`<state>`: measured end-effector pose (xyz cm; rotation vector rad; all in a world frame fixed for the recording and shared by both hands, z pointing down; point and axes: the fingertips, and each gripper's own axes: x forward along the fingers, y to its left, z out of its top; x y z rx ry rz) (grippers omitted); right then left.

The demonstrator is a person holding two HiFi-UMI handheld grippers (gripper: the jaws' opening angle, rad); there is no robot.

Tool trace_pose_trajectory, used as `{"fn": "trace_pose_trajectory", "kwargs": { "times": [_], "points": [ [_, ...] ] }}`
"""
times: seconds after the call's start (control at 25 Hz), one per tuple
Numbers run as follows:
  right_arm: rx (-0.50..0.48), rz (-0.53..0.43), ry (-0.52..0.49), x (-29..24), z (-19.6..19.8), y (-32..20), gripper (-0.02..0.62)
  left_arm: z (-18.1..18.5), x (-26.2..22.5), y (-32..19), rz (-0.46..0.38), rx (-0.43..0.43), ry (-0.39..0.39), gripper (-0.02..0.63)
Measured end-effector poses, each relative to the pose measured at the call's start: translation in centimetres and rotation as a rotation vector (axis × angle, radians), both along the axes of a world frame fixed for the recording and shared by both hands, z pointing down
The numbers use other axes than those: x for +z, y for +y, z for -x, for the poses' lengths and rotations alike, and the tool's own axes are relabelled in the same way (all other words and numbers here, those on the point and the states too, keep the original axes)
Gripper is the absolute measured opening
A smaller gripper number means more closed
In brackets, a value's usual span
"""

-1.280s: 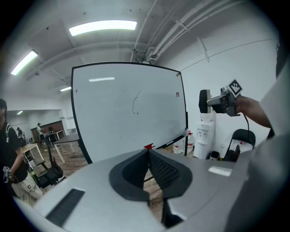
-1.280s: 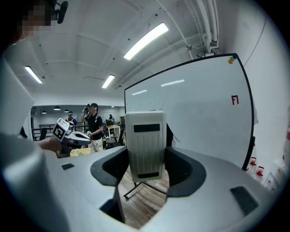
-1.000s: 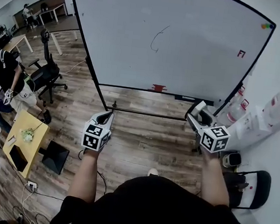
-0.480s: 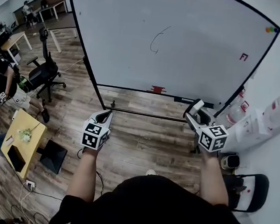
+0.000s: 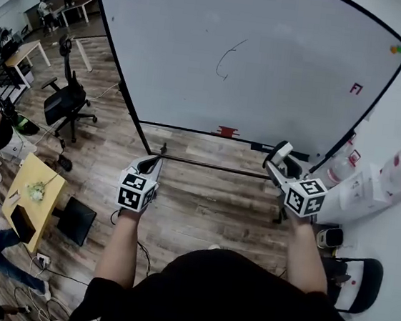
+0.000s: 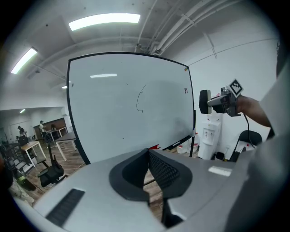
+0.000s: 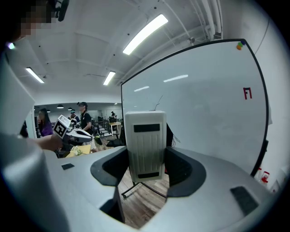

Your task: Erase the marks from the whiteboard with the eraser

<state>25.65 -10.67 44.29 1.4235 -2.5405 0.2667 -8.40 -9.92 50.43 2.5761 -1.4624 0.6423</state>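
From the head view, the whiteboard [image 5: 282, 72] stands on a wooden floor [image 5: 204, 192] and fills the upper part of the scene. A black squiggle [image 5: 226, 57] sits near the middle of the board, and a small red mark [image 5: 356, 88] lies towards its right edge. The left tool [image 5: 155, 163] is held below the board's lower left corner, apart from it. The right tool [image 5: 278, 161] is held below the board's lower right corner, gripping the eraser [image 5: 282, 152] clear of the surface. An office chair [image 5: 67, 101] stands left of the board, with a yellow desk [image 5: 34, 198] nearer the person.

In the left gripper view, the left tool's jaws are pressed together with nothing between them. They point at the board, whose squiggle shows above them. The right tool appears past the board's right edge.

In the right gripper view, the white ribbed eraser stands upright, clamped between the right tool's jaws. The board rises behind it, the red mark to the upper right. The left tool appears off the board's left edge.
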Motion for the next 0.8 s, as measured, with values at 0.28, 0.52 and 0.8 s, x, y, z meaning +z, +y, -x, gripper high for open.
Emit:
{"fn": "trace_pose_trajectory", "kwargs": {
  "times": [0.28, 0.52, 0.8],
  "points": [
    [-0.027, 0.016, 0.002, 0.5, -0.6, -2.9, 0.242, -1.2, -0.3, -2.0, 0.003, -0.016, 0.002, 0.012],
    [-0.056, 0.026, -0.004, 0.7, -1.4, -5.3, 0.242, -2.0, 0.0, -4.1, 0.005, -0.033, -0.012, 0.011],
    [-0.075, 0.025, -0.019, 0.8, -2.4, -7.8, 0.242, -3.5, -0.7, -5.7, -0.001, -0.056, -0.007, 0.011]
  ]
}}
